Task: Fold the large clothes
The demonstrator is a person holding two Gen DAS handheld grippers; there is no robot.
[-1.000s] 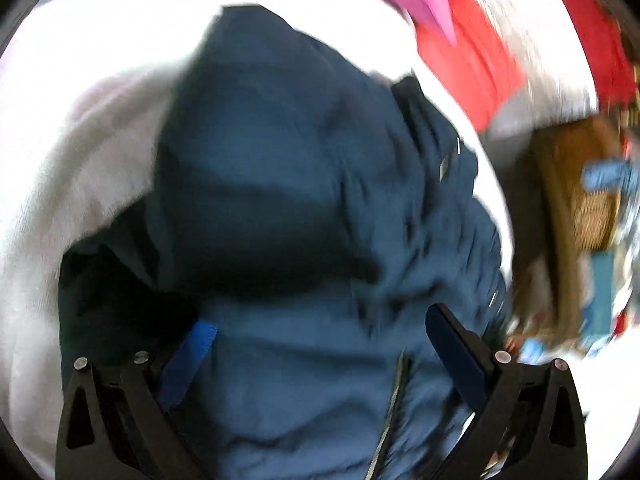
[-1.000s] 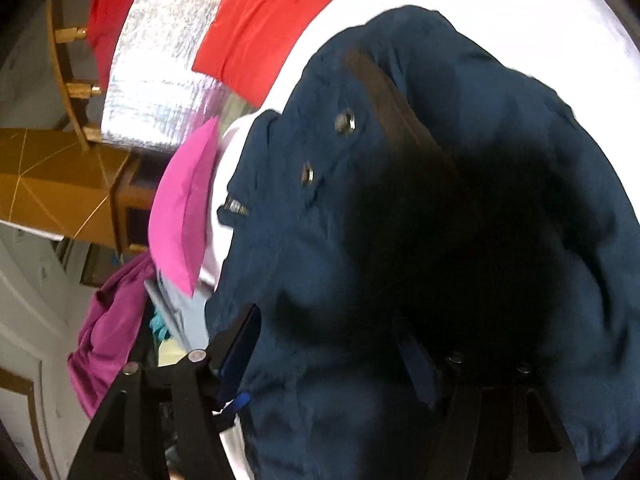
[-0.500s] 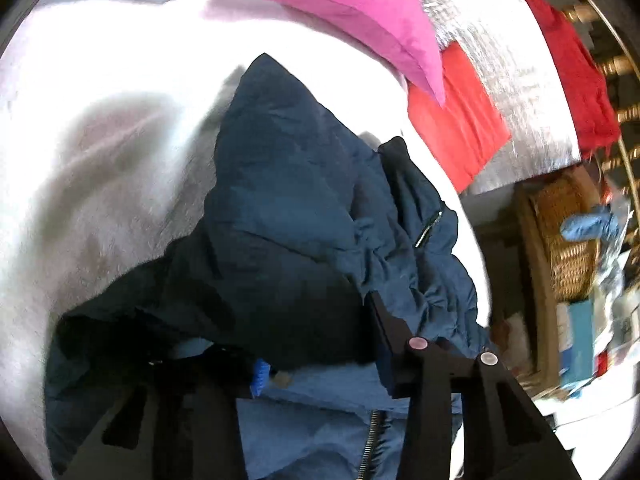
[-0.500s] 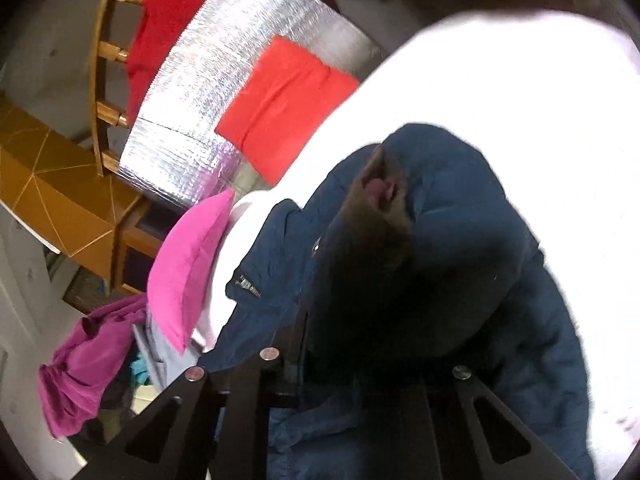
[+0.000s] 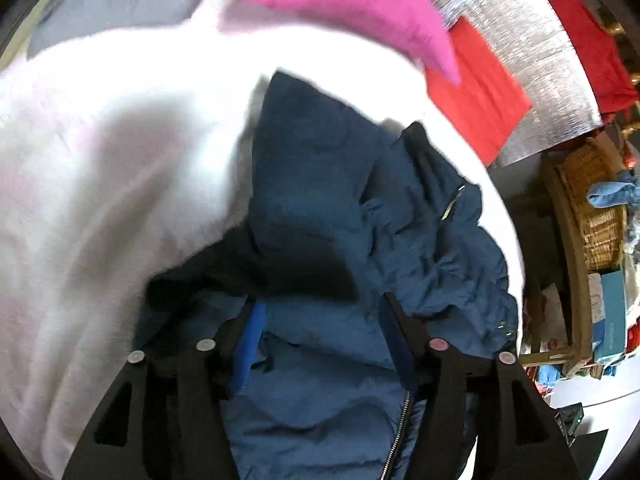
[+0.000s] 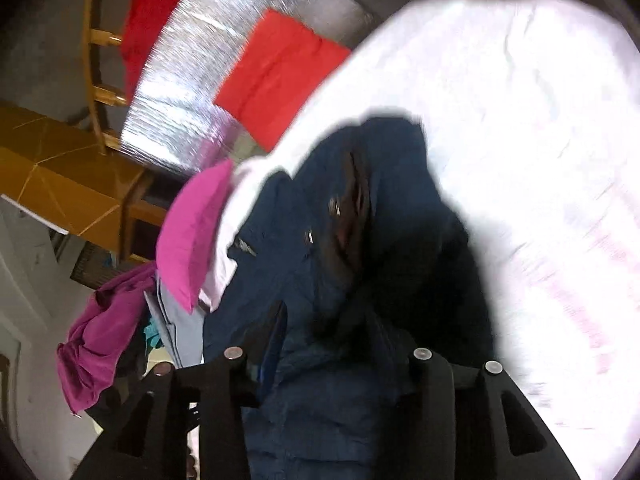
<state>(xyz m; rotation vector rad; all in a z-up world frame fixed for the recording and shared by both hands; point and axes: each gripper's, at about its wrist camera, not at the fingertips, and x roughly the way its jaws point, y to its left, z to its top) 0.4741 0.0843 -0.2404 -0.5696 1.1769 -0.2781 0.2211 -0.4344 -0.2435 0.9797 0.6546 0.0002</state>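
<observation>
On the white bed (image 5: 100, 184), the soft, bulky navy jacket (image 5: 340, 208) lies bunched; left claw (image 5: 320, 320) and right claw (image 6: 340, 340) gape over it; grip the hem

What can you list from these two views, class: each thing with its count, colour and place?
jacket: one, navy, crumpled on the sheet
sheet: one, white, under the jacket
cushion: one, pink, at the sheet's edge
cloth: one, red, folded on the foil
foil: one, silver, beyond the sheet
basket: one, wicker, right side
garment: one, magenta, left side
left hand-held gripper: black, open over the jacket
right hand-held gripper: black, open over the jacket
</observation>
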